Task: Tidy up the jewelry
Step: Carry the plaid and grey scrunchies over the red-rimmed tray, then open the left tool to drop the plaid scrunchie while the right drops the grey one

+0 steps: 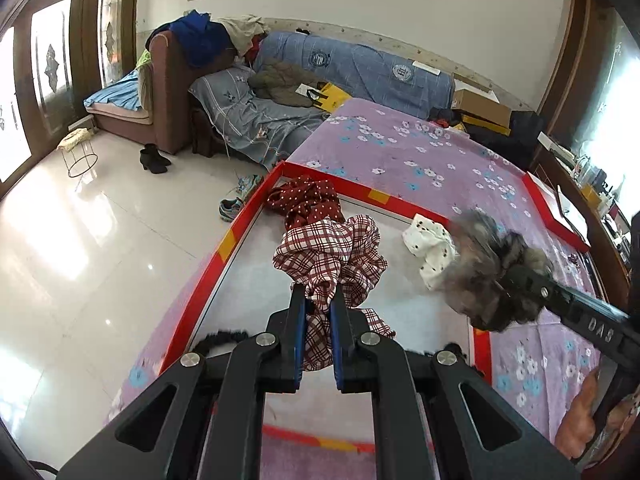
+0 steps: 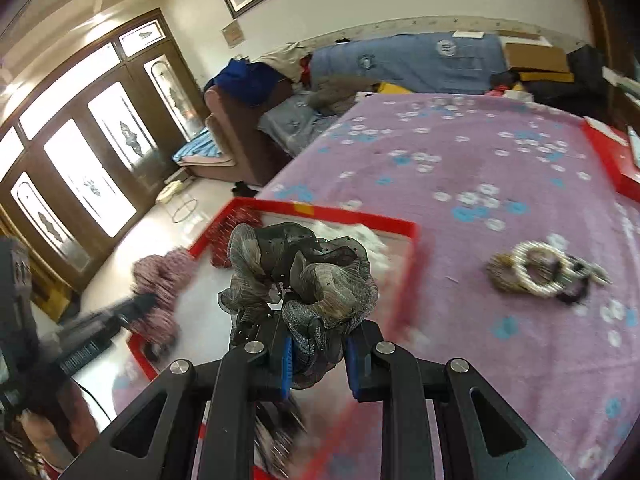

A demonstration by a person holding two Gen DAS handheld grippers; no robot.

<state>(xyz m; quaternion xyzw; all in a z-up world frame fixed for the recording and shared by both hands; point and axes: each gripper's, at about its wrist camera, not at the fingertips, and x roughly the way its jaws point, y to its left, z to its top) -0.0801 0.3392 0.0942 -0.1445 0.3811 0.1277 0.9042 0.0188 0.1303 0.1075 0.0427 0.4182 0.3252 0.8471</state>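
Note:
My left gripper (image 1: 319,300) is shut on a red-and-white plaid scrunchie (image 1: 332,256), held over the red-rimmed tray (image 1: 394,200). In the tray lie a dark red dotted scrunchie (image 1: 306,196) and a white dotted scrunchie (image 1: 430,246). My right gripper (image 2: 318,344) is shut on a grey mesh scrunchie (image 2: 304,276), above the tray's (image 2: 348,214) right part. In the left wrist view that grey scrunchie (image 1: 486,276) comes in blurred from the right. In the right wrist view the left gripper (image 2: 132,308) with the plaid scrunchie (image 2: 162,280) is blurred at left.
A small heap of hair ties with a pearl ring (image 2: 540,268) lies on the purple flowered cloth (image 2: 460,152) right of the tray. A second red box (image 1: 556,208) sits at the cloth's far right. Black fuzzy hair ties (image 1: 218,338) lie at the tray's near edge. A sofa (image 1: 320,76) stands behind.

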